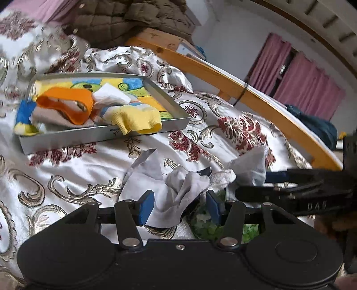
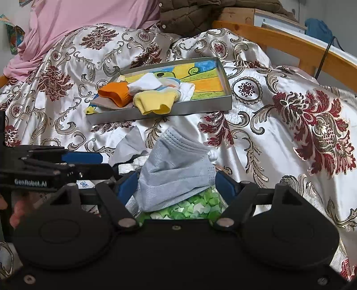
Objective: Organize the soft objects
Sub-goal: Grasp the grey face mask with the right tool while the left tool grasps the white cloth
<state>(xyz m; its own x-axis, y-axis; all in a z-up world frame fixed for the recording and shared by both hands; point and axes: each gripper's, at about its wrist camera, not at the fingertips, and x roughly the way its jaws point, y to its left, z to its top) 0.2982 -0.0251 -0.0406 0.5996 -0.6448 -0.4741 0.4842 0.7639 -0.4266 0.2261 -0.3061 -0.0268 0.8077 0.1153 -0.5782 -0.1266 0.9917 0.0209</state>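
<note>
Socks (image 2: 142,93), orange, yellow and white, already fill the metal tray (image 2: 160,112) at centre frame on the bed (image 2: 290,138); a grey face mask (image 2: 176,169) and grey cloth (image 1: 176,196) wait below, between open jaws of the right gripper (image 2: 176,185) and left gripper (image 1: 179,206).

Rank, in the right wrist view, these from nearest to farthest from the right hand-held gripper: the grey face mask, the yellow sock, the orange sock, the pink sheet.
1. Grey pleated face mask: between the right hand-held gripper fingers.
2. Yellow ribbed sock: on the metal tray's near edge.
3. Orange sock: just behind, left side of the tray.
4. Pink sheet: far back, upper left.
</note>
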